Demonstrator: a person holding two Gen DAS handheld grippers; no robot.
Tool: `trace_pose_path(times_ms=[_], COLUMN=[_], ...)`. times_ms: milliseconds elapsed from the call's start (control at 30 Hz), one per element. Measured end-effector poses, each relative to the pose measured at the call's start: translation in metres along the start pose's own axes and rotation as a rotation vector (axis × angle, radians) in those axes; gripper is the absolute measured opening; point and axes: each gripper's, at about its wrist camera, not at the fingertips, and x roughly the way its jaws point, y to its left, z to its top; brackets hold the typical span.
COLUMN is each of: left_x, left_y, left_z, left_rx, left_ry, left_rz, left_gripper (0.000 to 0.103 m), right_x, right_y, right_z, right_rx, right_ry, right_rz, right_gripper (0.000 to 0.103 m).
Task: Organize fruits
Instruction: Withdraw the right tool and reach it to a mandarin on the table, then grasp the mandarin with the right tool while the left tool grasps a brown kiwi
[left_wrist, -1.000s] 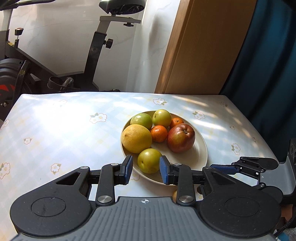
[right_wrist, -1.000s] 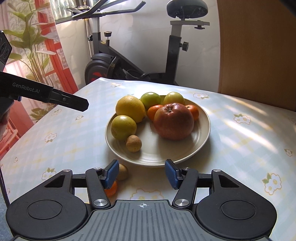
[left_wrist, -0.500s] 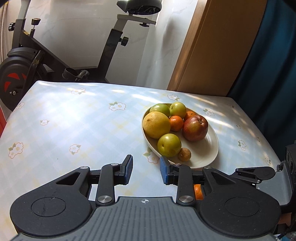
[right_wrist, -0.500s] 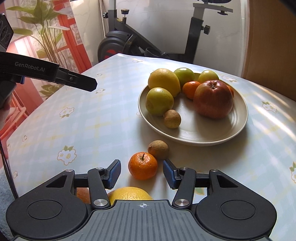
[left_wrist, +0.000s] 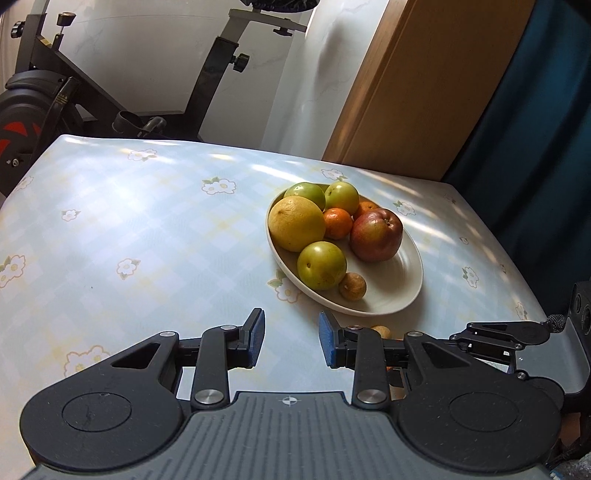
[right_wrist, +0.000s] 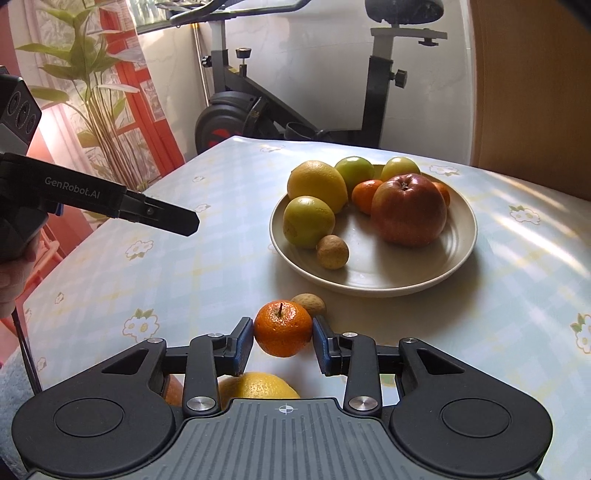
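Observation:
A beige plate (right_wrist: 458, 254) (left_wrist: 402, 280) holds a red apple (right_wrist: 408, 210), a yellow citrus (right_wrist: 317, 182), green fruits, tangerines and a small brown fruit (right_wrist: 332, 252). My right gripper (right_wrist: 283, 338) is shut on a tangerine (right_wrist: 282, 328) in front of the plate; both pads touch its sides. A second small brown fruit (right_wrist: 309, 303) lies on the table just behind it. A yellow citrus (right_wrist: 258, 386) lies under the gripper body. My left gripper (left_wrist: 291, 338) is open and empty, left of the plate's near edge; it also shows in the right wrist view (right_wrist: 162, 216).
The table has a pale flowered cloth (left_wrist: 147, 236). An exercise bike (right_wrist: 258, 110) stands behind it, a plant (right_wrist: 92, 110) at the far left, a wooden door (left_wrist: 424, 85) and a dark curtain (left_wrist: 535, 110) at the back right.
My right gripper has moved forward and closed its pads around the tangerine. My left gripper has drawn back slightly and stays open.

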Motion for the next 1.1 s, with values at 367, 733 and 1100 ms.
trace_pose_path(times_ms=[367,733,1100], left_x=[0.042,0.076,0.094], left_y=[-0.048,-0.054,-0.062], left_z=[-0.008,-0.001,-0.002], left_rx=[0.038,-0.119,-0.079], left_ry=[0.100,0.178,0.219], left_rz=[-0.089,-0.102,-0.044], left_gripper=[0.034,0.034,0.034], right_x=[-0.027,-0.038,-0.037], right_y=[-0.046,-0.070,-0.077], right_z=[-0.006,-0.020,-0.023], right_rx=[0.036,0.083,0.112], right_ry=[-0.075,-0.110,-0.120], right_rz=[-0.069,-0.068,-0.052], right_gripper=[0.032,0.032,0.032])
